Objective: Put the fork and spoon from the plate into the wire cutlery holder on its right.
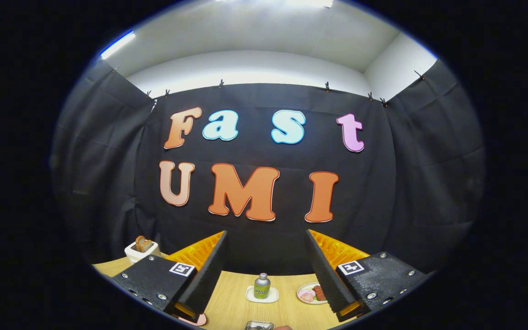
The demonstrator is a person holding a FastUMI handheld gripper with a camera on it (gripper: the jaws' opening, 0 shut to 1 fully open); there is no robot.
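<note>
Gripper view: tool is held high and level, w/ its two fingers spread wide apart, nothing between them; released. Each finger runs forward in a wedge shape, w/ ribbed inner faces, and each mount carries a small square marker tag.

Below and between the fingers is a light wood surface. On it, centred between the fingers and just ahead of them, stands a small can w/ a grey top and green label, upright on a small white square coaster. Just right of that, touching the inner edge of the right finger in the view, is a small white plate w/ pinkish and reddish-brown food pieces on it; part of the plate is hidden behind the finger.

Task items: no fork or spoon can be made out. At the very near edge of the surface, between the fingers, a bit of a metallic, shiny rimmed thing peeks in; too cut off to tell if it's the wire holder or sth else. Next to it on the right a small reddish-brown sliver, can't ID. Under the left finger tip a pinkish rounded edge sticks out, also can't ID.

Beyond the left finger, near the far left part of the surface, a white toaster w/ brown bread slices standing in its slots.

Behind everything hangs the booth's black cloth wall, clipped along its top; white wall and ceiling lights above.
</note>
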